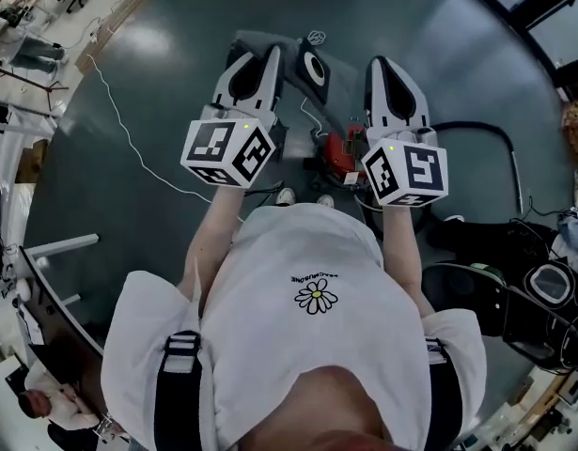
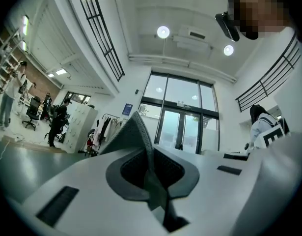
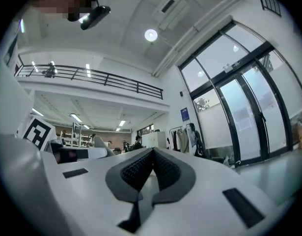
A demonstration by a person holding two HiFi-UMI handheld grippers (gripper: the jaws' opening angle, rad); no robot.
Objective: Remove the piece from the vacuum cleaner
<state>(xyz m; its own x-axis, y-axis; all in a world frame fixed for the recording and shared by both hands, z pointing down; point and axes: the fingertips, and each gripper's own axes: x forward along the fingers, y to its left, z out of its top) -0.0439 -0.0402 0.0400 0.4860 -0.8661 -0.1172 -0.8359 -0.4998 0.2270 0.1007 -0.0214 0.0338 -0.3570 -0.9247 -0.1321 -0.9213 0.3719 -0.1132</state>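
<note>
The vacuum cleaner lies on the grey floor ahead of my shoes in the head view, with a red body [image 1: 343, 153] and a grey end piece bearing a black-and-white ring [image 1: 315, 69]. Both grippers are held up above it, pointing forward. The left gripper [image 1: 270, 56] is shut with nothing in it, and its ribbed pads [image 2: 141, 146] meet at the tip against the hall's ceiling. To the right of the vacuum cleaner, the right gripper [image 1: 379, 64] is also shut and empty, pads [image 3: 141, 168] touching. Neither gripper touches the vacuum cleaner, which the gripper views do not show.
A black hose [image 1: 500, 139] loops over the floor at the right, near a dark machine [image 1: 542, 299]. A white cable [image 1: 129, 139] trails across the floor at the left. Shelving stands at the left edge. Glass doors [image 2: 182, 117] and people [image 2: 57, 119] are in the distance.
</note>
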